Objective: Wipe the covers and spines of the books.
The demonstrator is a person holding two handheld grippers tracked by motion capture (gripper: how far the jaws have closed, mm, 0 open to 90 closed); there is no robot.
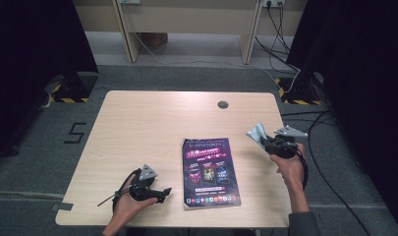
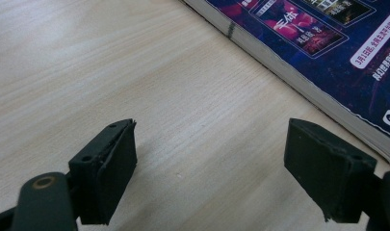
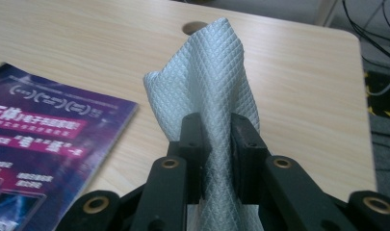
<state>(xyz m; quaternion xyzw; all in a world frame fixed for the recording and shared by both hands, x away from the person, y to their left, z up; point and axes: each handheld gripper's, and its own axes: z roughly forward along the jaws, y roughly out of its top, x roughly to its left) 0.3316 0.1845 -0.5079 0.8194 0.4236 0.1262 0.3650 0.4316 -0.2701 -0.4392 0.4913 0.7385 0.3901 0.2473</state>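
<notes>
Right gripper (image 1: 262, 139) clamped on a cloth (image 1: 256, 132), pale grey-blue, with a quilted diamond weave; seen from above at the table's (image 1: 137, 123) right side, lifted clear of the wood, just right of the book's (image 1: 210, 172) top corner; cloth bunched between the jaws and sticking out past the tips toward the book. In the right gripper view, cloth (image 3: 209, 96) pinched in a narrow gap between the two black jaws, rising in a folded peak beyond them, more of it trailing down behind the pads; gripper (image 3: 215, 144) aimed across the table toward the round cable hole (image 3: 195, 27); book (image 3: 43, 144) lying flat at lower left, apart from the cloth.

Left gripper (image 1: 159, 192) resting low at the table's near left, just left of the book's lower edge, held in the left hand (image 1: 127, 206); jaws wide apart, nothing between them. In the left gripper view, gripper (image 2: 209, 163) over bare wood, both black pads spread to either side; book (image 2: 327, 57) running diagonally across the upper right, its page edges facing the jaws, near the right-hand pad, whether touching not clear.

Book closed, purple cover up, lying near the table's middle, toward the near edge.
</notes>
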